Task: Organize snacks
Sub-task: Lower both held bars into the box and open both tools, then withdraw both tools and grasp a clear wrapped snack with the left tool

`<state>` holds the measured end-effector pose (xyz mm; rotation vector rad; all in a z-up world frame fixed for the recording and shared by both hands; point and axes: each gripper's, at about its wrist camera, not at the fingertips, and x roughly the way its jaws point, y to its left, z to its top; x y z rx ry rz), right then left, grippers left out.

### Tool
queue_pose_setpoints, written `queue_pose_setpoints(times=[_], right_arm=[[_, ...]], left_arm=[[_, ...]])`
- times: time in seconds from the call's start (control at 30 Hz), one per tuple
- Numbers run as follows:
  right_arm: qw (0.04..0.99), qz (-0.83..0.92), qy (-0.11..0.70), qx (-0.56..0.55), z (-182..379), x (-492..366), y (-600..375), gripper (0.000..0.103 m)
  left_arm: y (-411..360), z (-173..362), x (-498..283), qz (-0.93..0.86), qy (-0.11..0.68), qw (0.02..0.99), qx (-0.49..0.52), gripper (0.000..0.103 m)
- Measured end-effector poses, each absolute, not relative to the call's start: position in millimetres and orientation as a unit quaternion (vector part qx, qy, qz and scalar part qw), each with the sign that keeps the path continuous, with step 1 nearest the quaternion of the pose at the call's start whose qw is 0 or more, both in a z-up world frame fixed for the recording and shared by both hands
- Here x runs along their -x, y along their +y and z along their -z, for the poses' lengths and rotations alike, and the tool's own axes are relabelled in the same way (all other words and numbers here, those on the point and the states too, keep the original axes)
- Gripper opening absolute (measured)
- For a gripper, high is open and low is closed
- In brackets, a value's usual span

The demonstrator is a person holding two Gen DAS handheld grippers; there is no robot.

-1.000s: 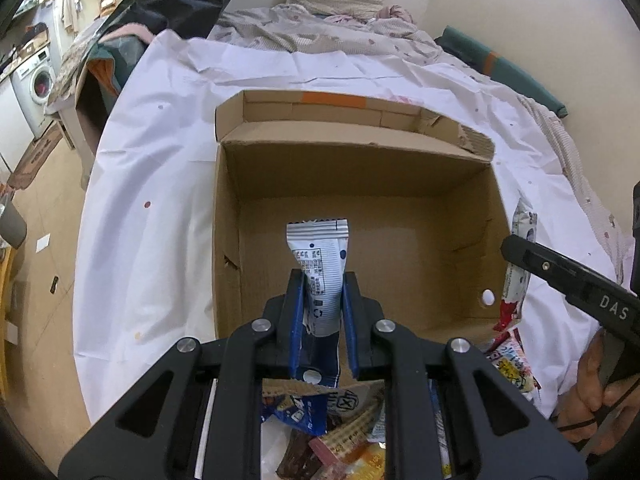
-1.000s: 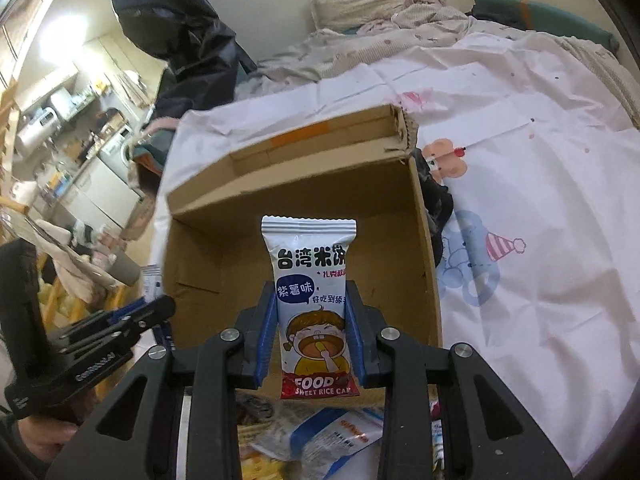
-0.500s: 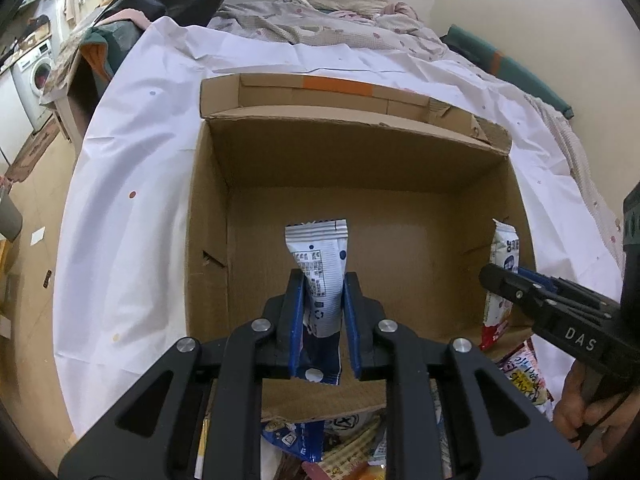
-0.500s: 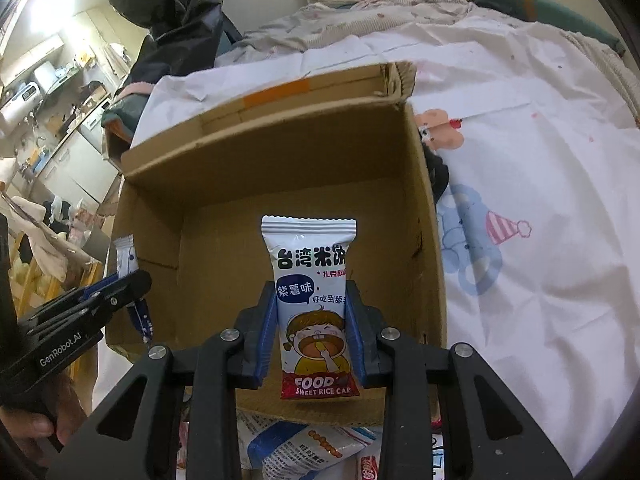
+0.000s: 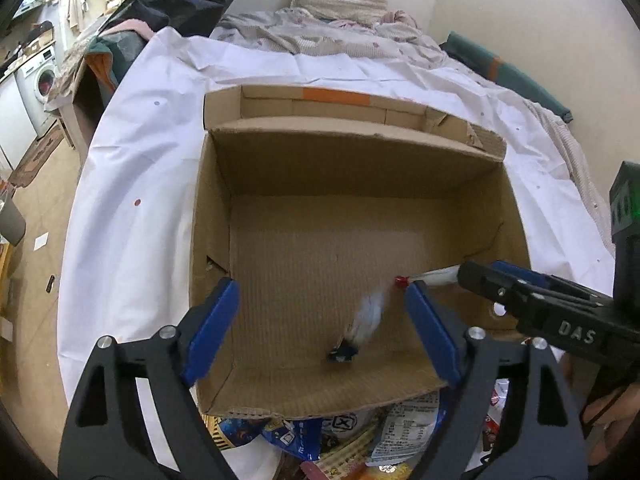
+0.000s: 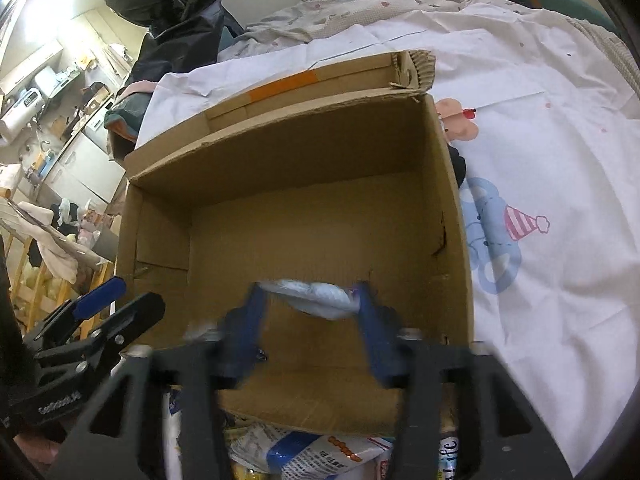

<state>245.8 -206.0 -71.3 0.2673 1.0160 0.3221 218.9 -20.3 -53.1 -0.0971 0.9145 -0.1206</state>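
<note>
**Two packets loose over the box**

Both my grippers hang above the cardboard box [image 5: 304, 248] on the bed. My left gripper [image 5: 320, 332] has its fingers spread wide, a blurred blue-and-white packet [image 5: 366, 316] free between them inside the box. My right gripper [image 6: 310, 320] has its fingers apart too, a blurred white packet [image 6: 316, 294] loose between them.

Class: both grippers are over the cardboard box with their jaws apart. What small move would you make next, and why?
Probably draw both grippers back toward the snack pile at the box's near edge. The left gripper is open, with a blurred packet dropping inside the cardboard box; the right gripper looks open too, its white packet blurred between the fingers. More wrapped snacks wait there.
</note>
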Motion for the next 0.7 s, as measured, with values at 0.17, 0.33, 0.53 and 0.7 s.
queue_pose_setpoints(times=[0.17, 0.33, 0.53, 0.7], right_arm=[[0.858, -0.147, 0.475, -0.127, 67.2, -245.5, -208.7, 0.088], [0.859, -0.142, 0.477, -0.125, 65.0, -244.6, -210.1, 0.088], [0.866, -0.150, 0.463, -0.114, 55.1, -238.0, -206.2, 0.088], [0.874, -0.146, 0.452, -0.107, 50.4, -235.2, -204.7, 0.088]], left_arm=[[-22.3, 48.0, -214.3, 0.059, 0.431, 0.900, 0.038, 0.084], [-20.8, 44.0, -209.7, 0.057, 0.421, 0.904, 0.044, 0.084], [-24.1, 40.0, -201.7, 0.030, 0.400, 0.916, 0.023, 0.084], [-22.2, 36.1, -197.3, 0.030, 0.386, 0.921, 0.026, 0.084]])
